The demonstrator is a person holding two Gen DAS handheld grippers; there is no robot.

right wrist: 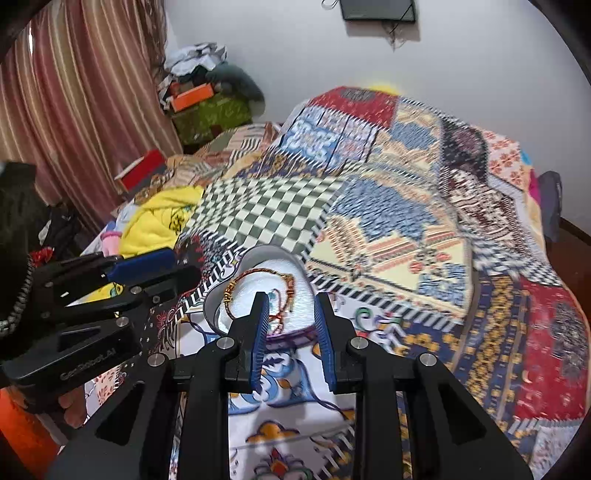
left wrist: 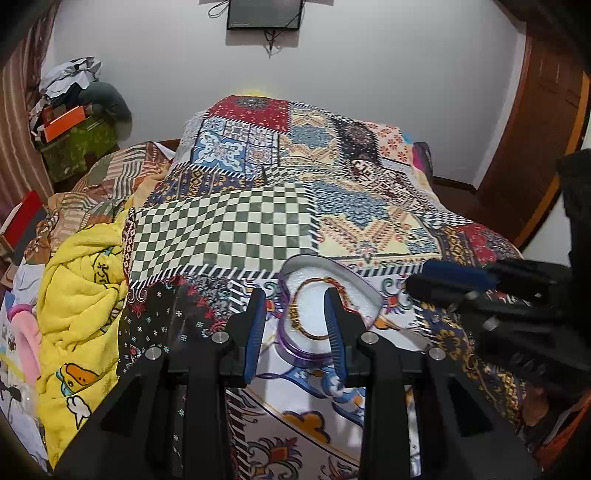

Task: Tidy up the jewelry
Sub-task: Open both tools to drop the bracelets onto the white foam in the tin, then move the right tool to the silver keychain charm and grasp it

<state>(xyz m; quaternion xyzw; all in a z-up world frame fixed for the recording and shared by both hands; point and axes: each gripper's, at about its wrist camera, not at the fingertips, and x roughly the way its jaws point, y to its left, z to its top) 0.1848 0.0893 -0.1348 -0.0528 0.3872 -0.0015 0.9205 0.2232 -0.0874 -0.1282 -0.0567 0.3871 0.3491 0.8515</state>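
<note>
Left wrist view: a heart-shaped box (left wrist: 325, 306) with a purple rim and white lining sits open on the bedspread (left wrist: 229, 221), a gold and red bracelet (left wrist: 310, 314) coiled inside it. The left gripper (left wrist: 295, 306) hovers over the box, jaws partly apart, nothing between the pads. The right gripper (left wrist: 443, 280) reaches in from the right, just beside the box.

In the right wrist view the box (right wrist: 229, 295) lies ahead of the right gripper (right wrist: 291, 310), whose jaws stand narrowly apart and empty; the bracelet (right wrist: 258, 284) rests on the lining. The left gripper (right wrist: 155, 269) comes in from the left.

The bedspread is a patchwork of checks, florals and tile prints over a bed. A yellow cartoon blanket (left wrist: 77, 288) is bunched at its left edge. Beyond stand a striped curtain (right wrist: 74, 92), a pile of boxes and clothes (right wrist: 207, 96), a white wall (left wrist: 369, 74) with a dark screen (left wrist: 264, 14), and a wooden door (left wrist: 535, 147).
</note>
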